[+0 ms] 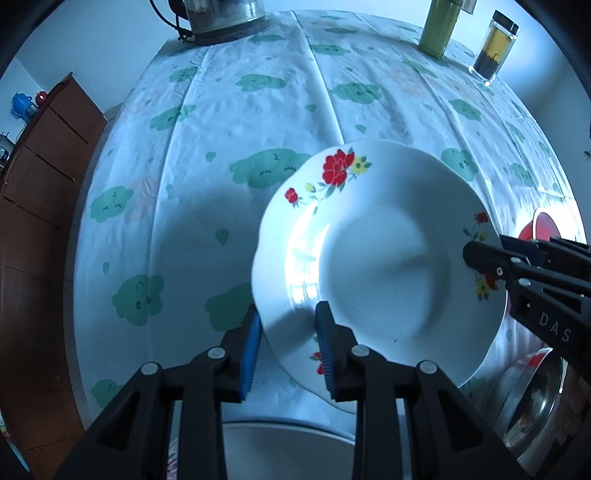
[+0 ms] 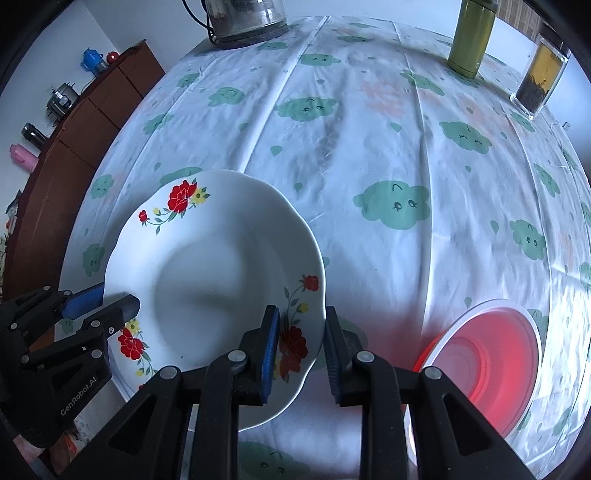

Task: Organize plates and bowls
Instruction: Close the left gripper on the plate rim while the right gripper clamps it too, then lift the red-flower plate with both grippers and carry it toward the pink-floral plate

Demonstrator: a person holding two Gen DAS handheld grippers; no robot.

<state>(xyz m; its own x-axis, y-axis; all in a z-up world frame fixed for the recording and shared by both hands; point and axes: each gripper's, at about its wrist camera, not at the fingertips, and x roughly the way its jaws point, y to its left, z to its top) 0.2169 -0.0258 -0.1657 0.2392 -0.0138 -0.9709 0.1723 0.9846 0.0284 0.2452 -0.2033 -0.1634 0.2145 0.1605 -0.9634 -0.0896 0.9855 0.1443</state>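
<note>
A white plate with red flowers hangs above the cloud-print tablecloth. My left gripper straddles its near left rim, jaws a little apart with the rim between the blue pads. My right gripper straddles the plate's right rim the same way. Each gripper shows in the other's view: the right gripper and the left gripper. A red bowl with a white rim sits on the cloth to the right.
A steel bowl lies at the lower right, a white dish below my left gripper. At the far edge stand a glass kettle, a green bottle and a tea jar. A brown cabinet stands left.
</note>
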